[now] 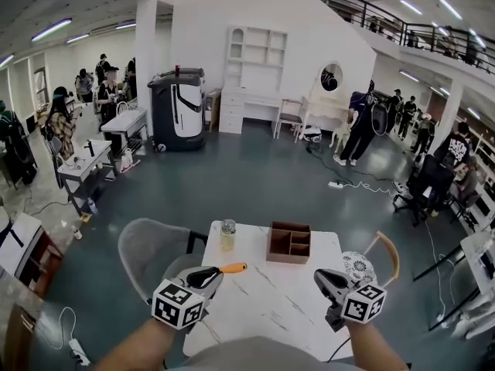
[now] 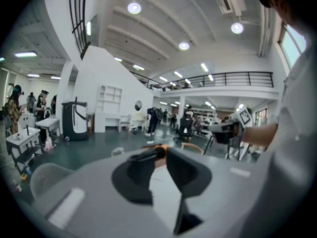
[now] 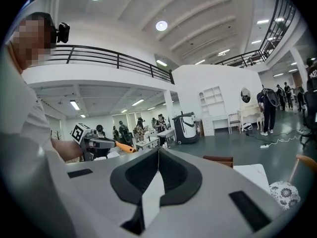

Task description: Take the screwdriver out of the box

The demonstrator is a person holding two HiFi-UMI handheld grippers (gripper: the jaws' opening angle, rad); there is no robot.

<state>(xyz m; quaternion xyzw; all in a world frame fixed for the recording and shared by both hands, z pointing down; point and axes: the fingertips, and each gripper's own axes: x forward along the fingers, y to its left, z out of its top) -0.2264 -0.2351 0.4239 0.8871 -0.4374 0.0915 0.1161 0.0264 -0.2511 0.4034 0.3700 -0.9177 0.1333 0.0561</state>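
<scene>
Step, as judged: extraction done. Screwdriver (image 1: 232, 268) out of box (image 1: 288, 242), clamped in left tongs (image 1: 210, 277), above surface (image 1: 271, 304), left of box and nearer person.

Right tongs (image 1: 325, 280) together, empty, right of box.

Next: probably lower screwdriver onto bare surface clear of box, then release.

Box: divided, visible compartments look empty.

Jar (image 1: 227, 236), just left of box: contents unclear.

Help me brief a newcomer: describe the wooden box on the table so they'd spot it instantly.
Look for the nearest white table on the dark green floor. At its far edge, right of a small glass jar, sits the wooden box. It alone is brown and open-topped, split by dividers into compartments.
</scene>
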